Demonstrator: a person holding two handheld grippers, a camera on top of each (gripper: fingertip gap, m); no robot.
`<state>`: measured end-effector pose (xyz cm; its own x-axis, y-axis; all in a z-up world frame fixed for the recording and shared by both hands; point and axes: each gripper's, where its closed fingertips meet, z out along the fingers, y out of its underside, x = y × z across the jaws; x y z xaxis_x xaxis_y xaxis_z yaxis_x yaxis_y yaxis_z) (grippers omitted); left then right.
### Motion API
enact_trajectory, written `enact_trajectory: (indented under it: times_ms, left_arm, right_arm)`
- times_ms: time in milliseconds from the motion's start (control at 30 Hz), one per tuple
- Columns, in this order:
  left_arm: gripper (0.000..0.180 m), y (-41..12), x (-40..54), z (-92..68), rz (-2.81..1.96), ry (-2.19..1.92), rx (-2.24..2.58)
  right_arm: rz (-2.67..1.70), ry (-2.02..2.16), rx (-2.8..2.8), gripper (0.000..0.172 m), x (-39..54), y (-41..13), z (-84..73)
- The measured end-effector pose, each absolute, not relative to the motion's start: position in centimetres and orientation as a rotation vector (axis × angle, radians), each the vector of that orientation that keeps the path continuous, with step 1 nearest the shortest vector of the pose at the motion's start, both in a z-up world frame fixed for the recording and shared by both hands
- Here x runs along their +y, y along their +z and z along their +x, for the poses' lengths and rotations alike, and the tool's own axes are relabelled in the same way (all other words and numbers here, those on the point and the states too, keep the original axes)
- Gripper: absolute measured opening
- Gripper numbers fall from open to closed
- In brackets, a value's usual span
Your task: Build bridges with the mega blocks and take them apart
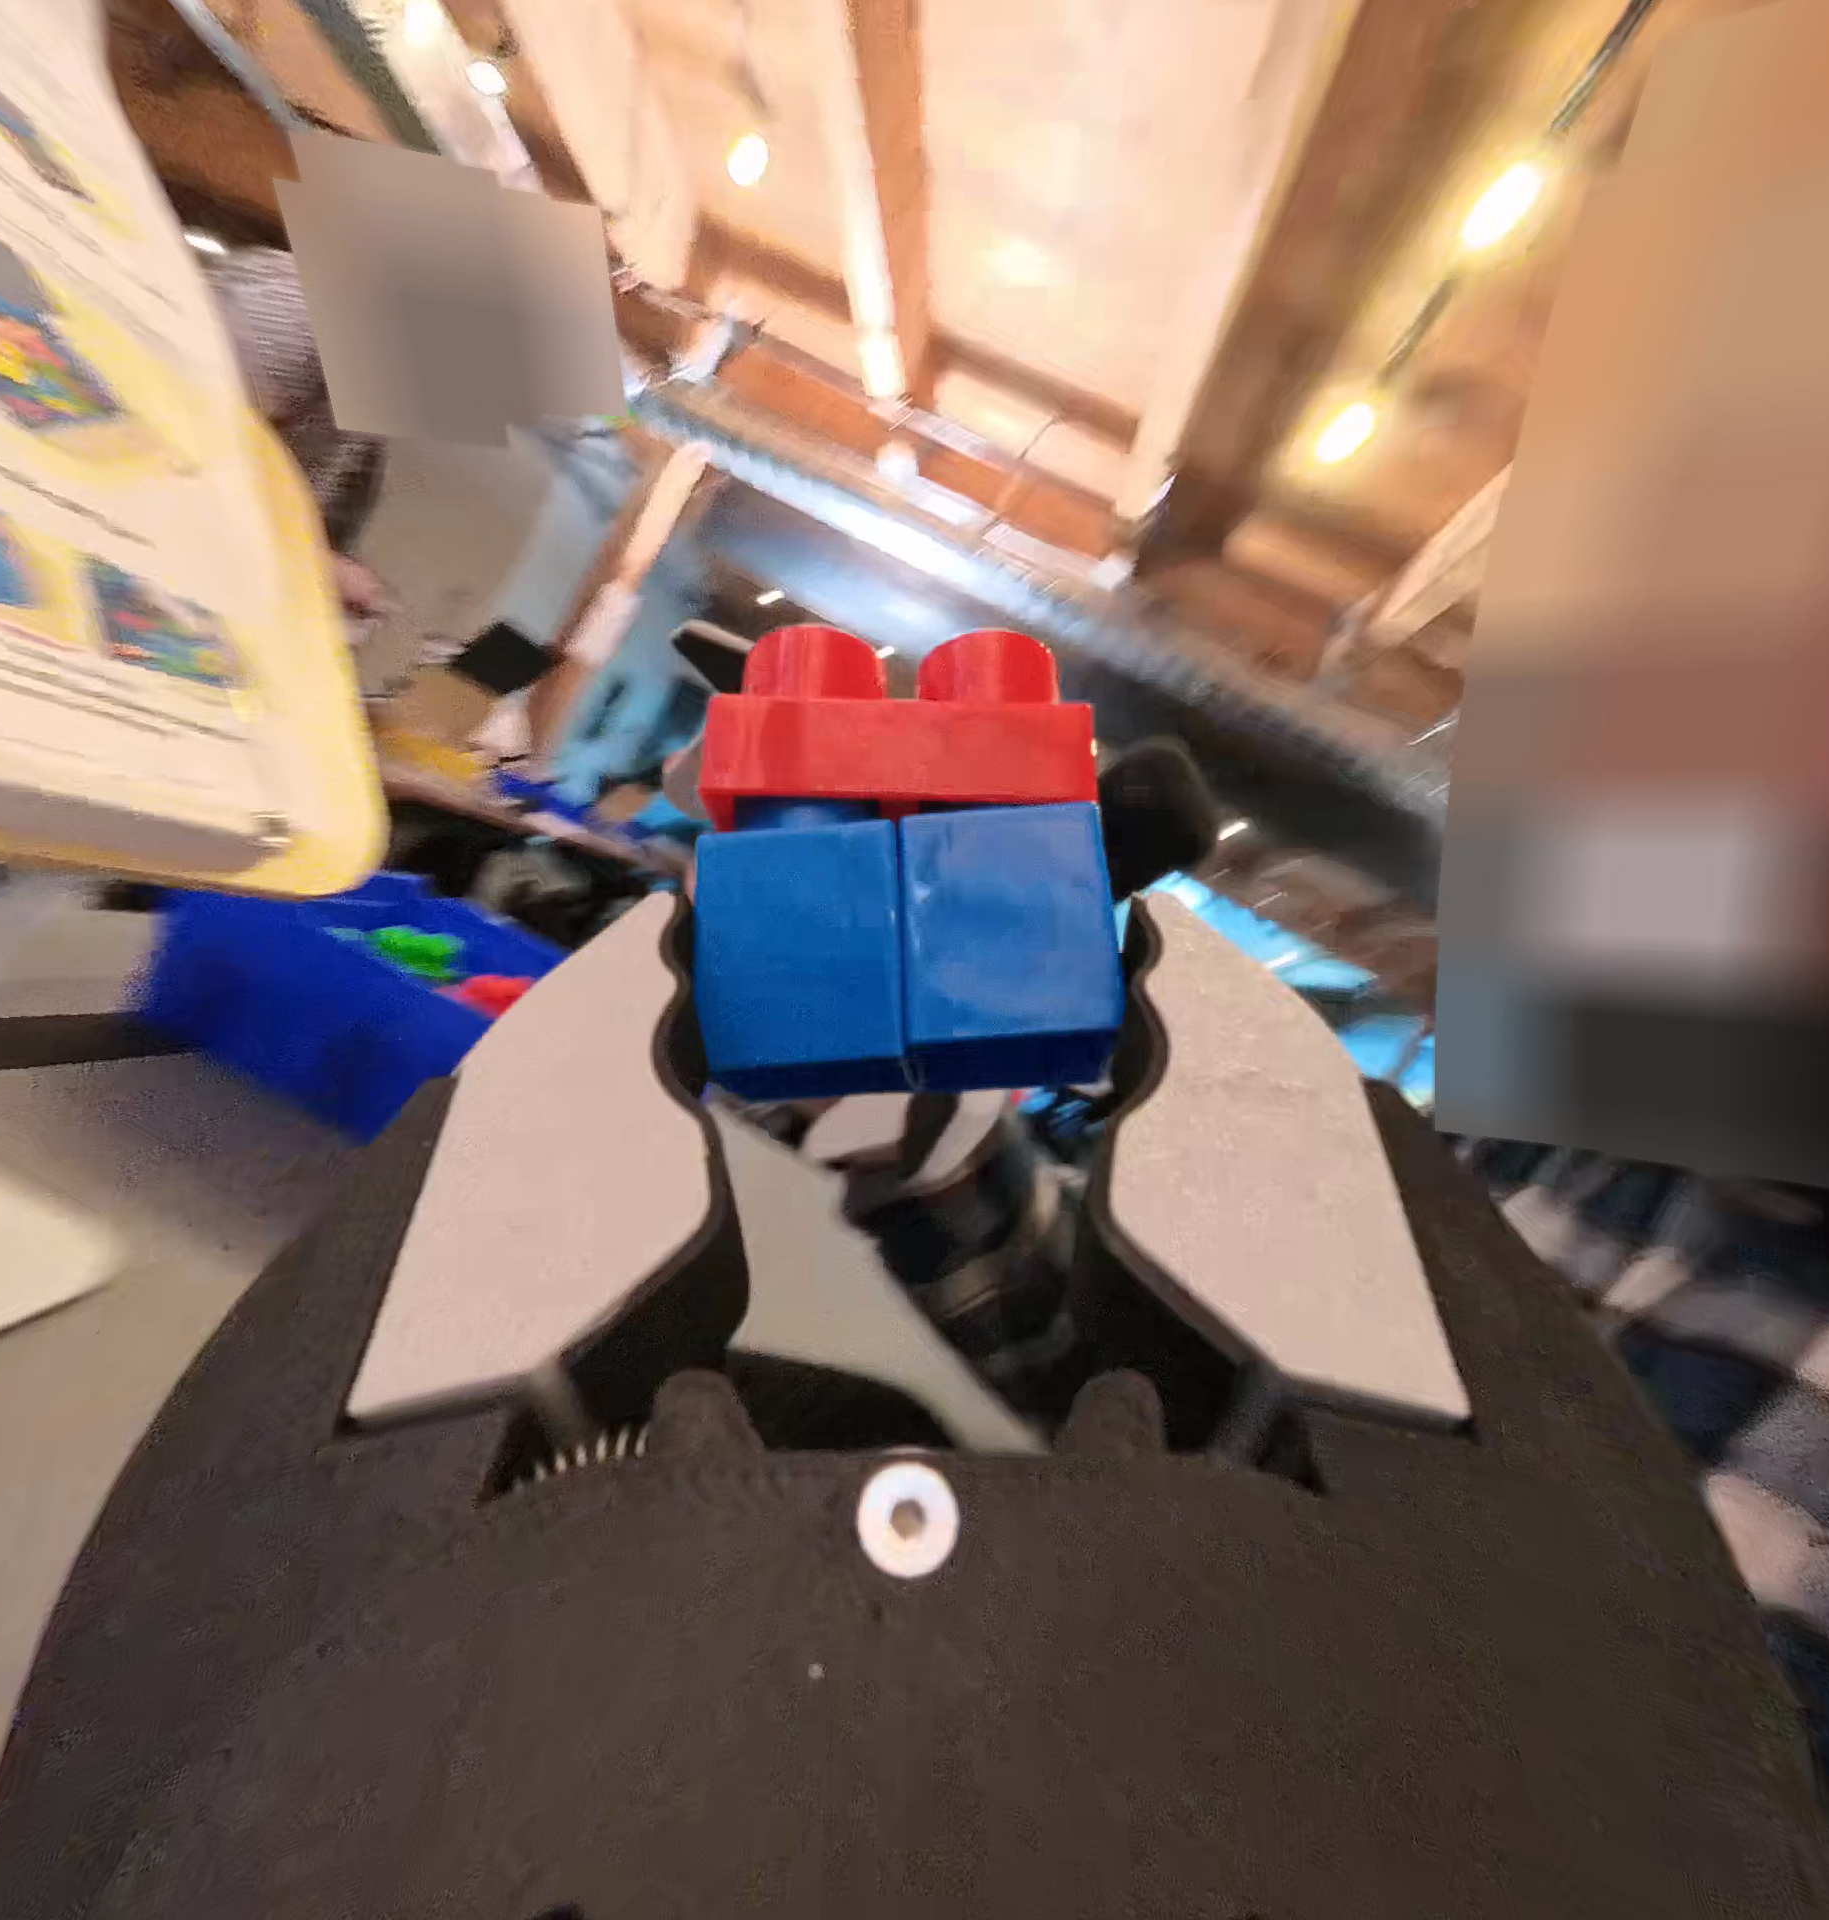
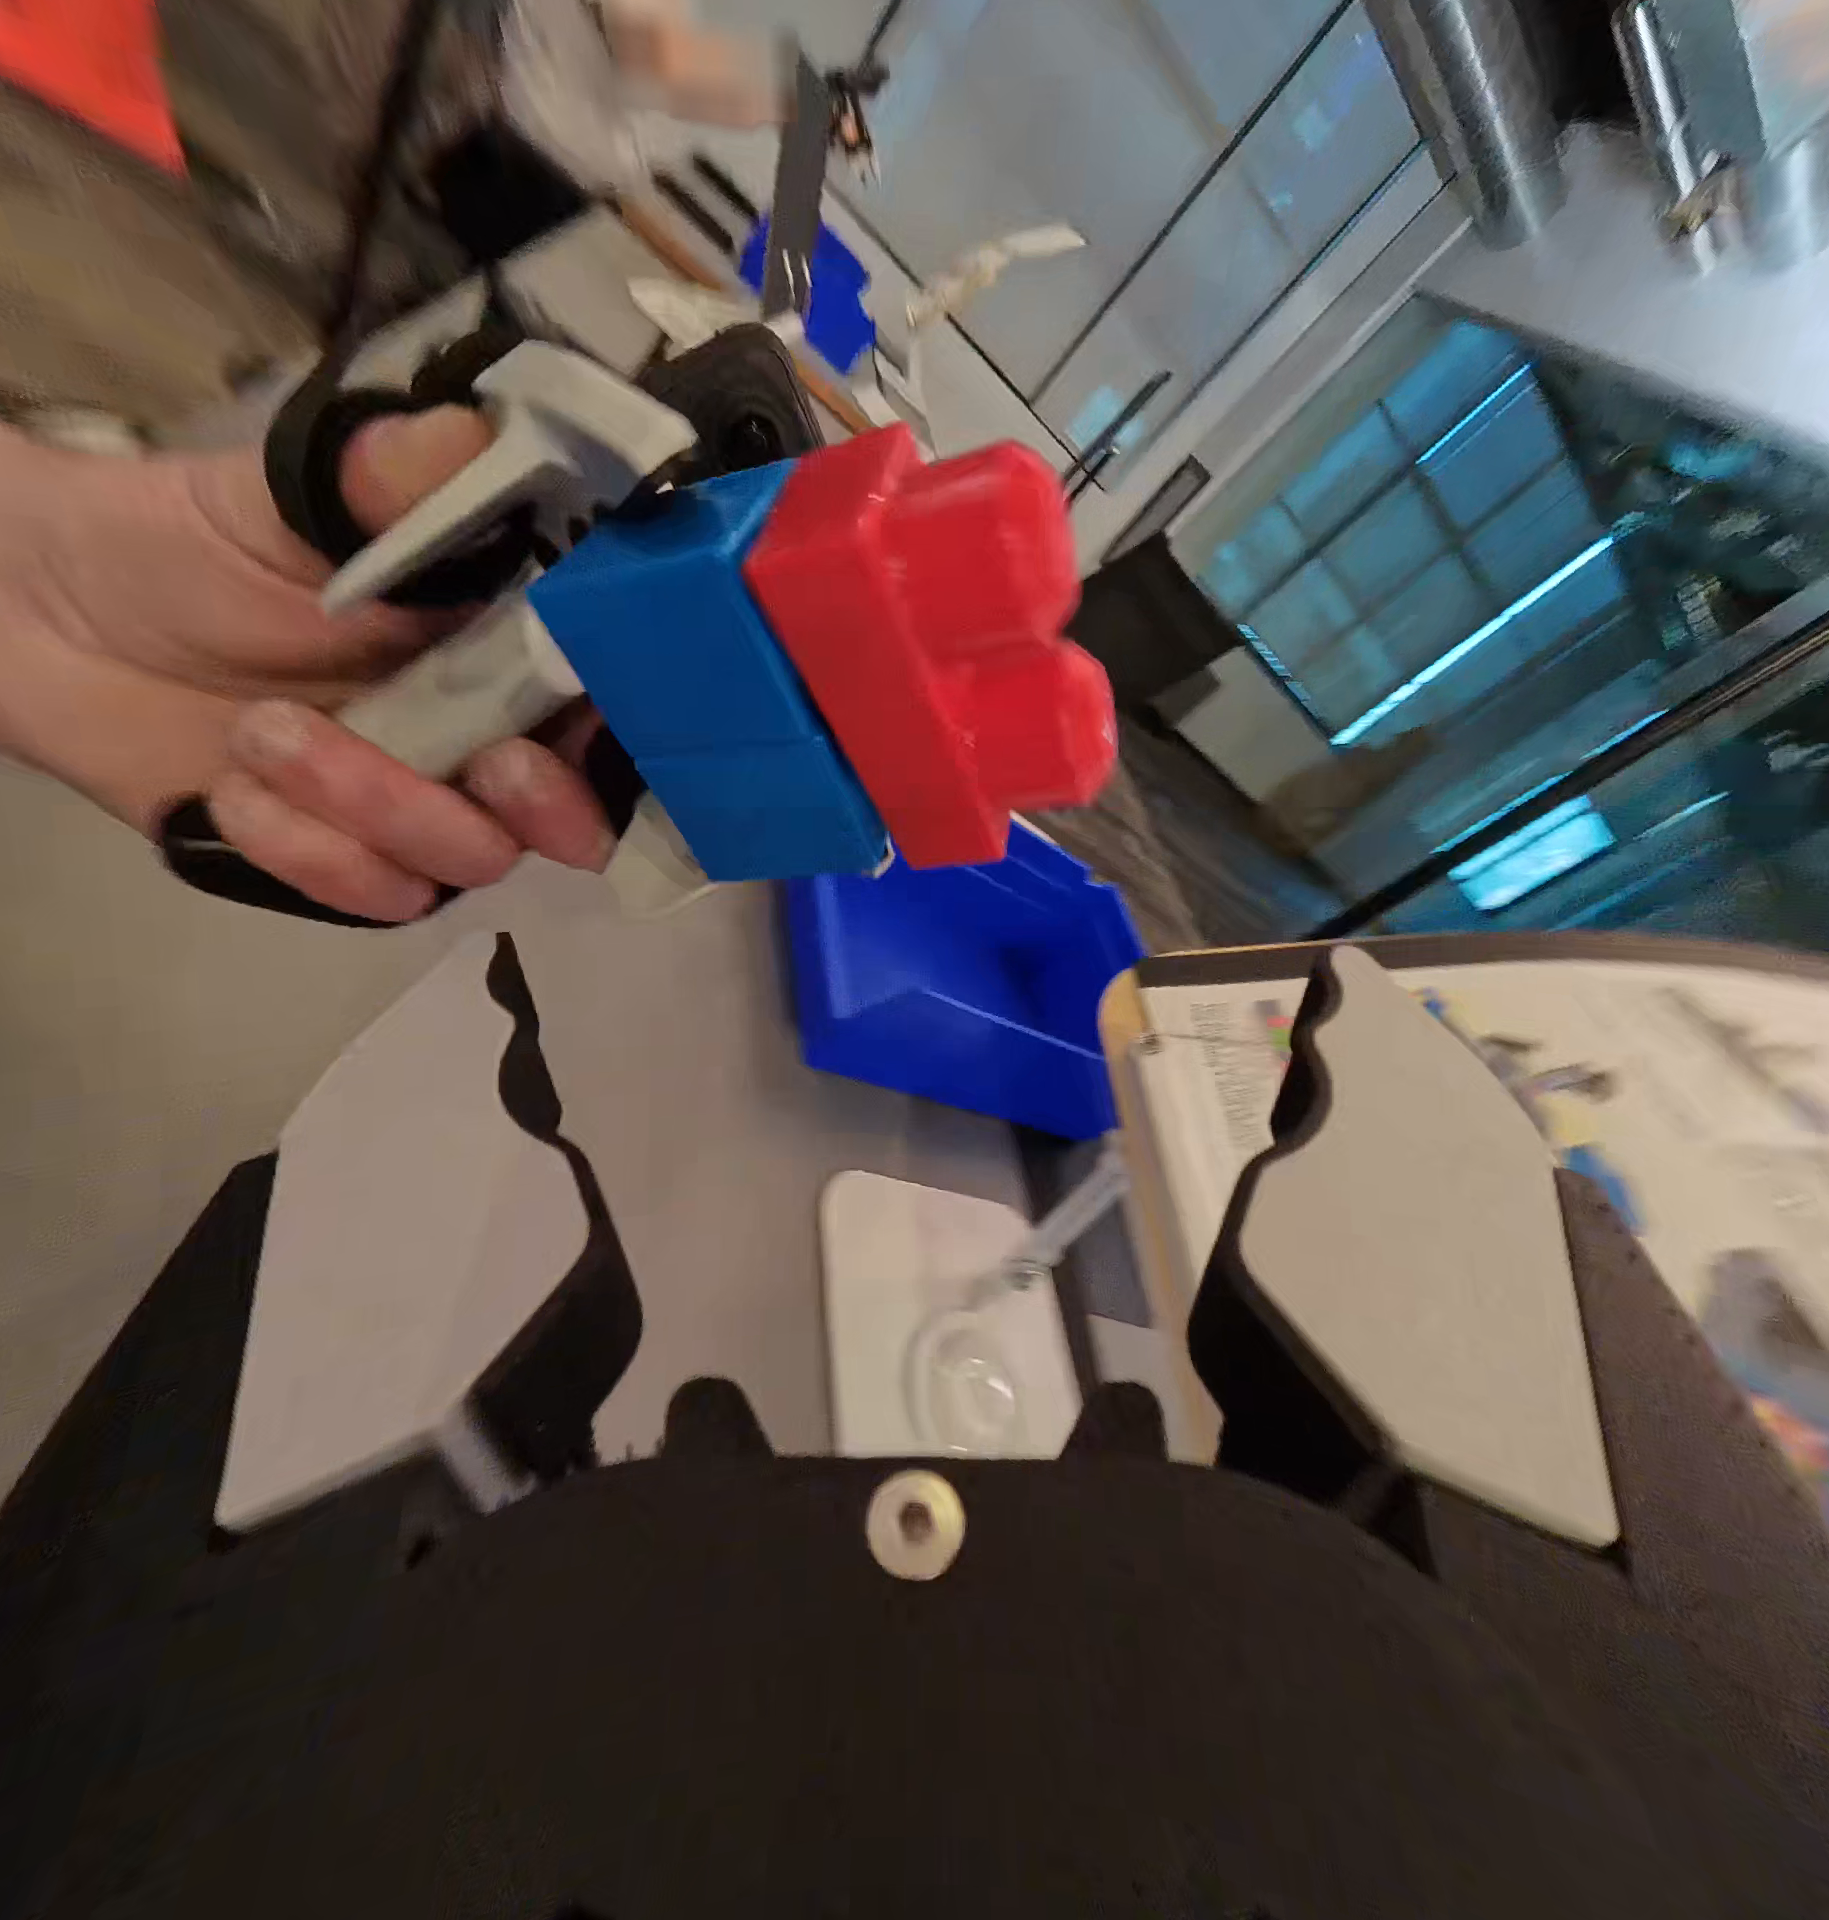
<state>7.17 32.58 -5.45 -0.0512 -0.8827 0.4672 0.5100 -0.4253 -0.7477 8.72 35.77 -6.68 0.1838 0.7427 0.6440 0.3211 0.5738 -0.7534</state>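
Hanging in open air above the grey table (image 2: 110, 1039), clear of the blue bin (image 2: 951, 1018) and the instruction board's edge (image 2: 1123, 1039), the left gripper (image 1: 910, 977) clamps two blue blocks (image 1: 905, 945) capped by a red block (image 1: 894, 748), while the right gripper (image 2: 910, 1049) gapes wide, gripping nothing.

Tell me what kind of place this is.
Probably an office or lab workspace used for demos, not a home: a grey table, glass partition walls, a blue parts bin and a printed instruction sheet on a stand, under exposed timber ceiling beams.
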Motion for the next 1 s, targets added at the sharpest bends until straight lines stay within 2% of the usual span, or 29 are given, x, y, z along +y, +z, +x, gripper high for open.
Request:
enact_trajectory:
  times_ms: [167,200,267,400,733,800,1000]
  left_arm:
    - [0.076,-4.6,31.3,8.8,-0.993,-2.013,0.424]
    - [0.076,-4.3,30.8,9.1,-0.951,-2.063,0.429]
    - [0.076,-4.1,30.3,9.6,-0.919,-2.095,0.422]
    - [0.076,-3.9,30.1,9.3,-0.831,-2.181,0.369]
    - [0.076,-4.5,30.5,9.4,-0.817,-2.170,0.315]
    - [0.076,-4.4,30.6,9.2,-0.811,-2.169,0.313]
    - [0.076,-4.6,30.1,9.5,-0.801,-2.197,0.312]
  right_arm:
    - [-0.877,0.107,-1.524,0.141,34.7,-6.2,6.6]
    - [-0.876,0.069,-1.539,0.138,34.8,-6.3,6.4]
    - [-0.883,-0.004,-1.551,0.120,35.1,-6.4,6.5]
    - [-0.938,-0.043,-1.571,0.108,35.0,-6.3,6.9]
    - [-1.024,-0.101,-1.623,0.108,35.6,-7.3,7.4]
    - [-0.954,-0.158,-1.600,0.126,35.2,-6.5,7.2]
    - [-0.929,-0.203,-1.629,0.114,33.8,-5.9,5.7]
